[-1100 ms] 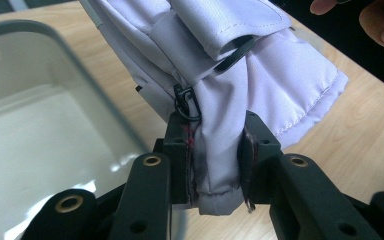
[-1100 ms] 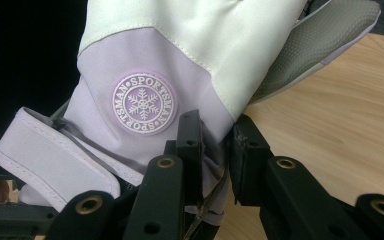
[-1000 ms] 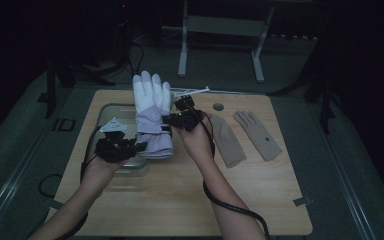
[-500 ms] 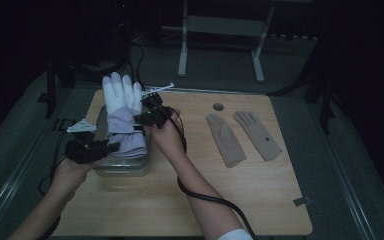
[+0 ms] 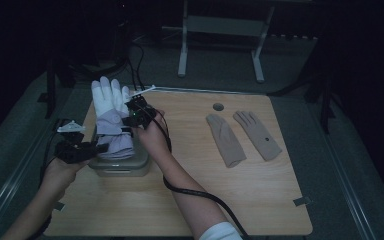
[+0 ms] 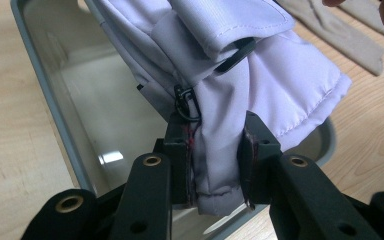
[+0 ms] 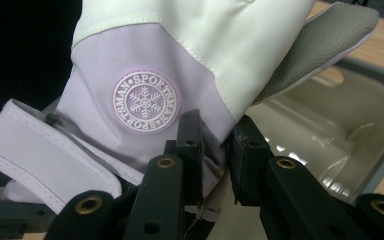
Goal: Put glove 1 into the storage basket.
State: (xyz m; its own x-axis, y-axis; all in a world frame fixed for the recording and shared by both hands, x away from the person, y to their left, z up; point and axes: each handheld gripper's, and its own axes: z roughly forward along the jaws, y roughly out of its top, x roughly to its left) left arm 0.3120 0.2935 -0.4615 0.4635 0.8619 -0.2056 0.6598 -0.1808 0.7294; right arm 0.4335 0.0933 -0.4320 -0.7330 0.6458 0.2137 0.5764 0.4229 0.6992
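You're holding the padded lilac-and-white ski glove with both grippers, over the grey rectangular metal tray at the left side of the light wooden table.

Left gripper: its fingers are clamping the cuff end of the glove, nearly closed, fabric bunched between the pads. That end is hanging just above the tray's inside. A small black clip is sitting on the seam right above the pads.

Right gripper: its fingers are pinching the glove's edge beside the round snowflake badge, also nearly closed on fabric. The tray is lying under and to the right of them in the right gripper view.

The glove's white finger end is pointing to the far side, reaching past the far left edge of the table. Can't tell whether any part of the glove is touching the tray.

Two flat beige knit gloves are lying side by side on the right half of the table, well apart from the tray.
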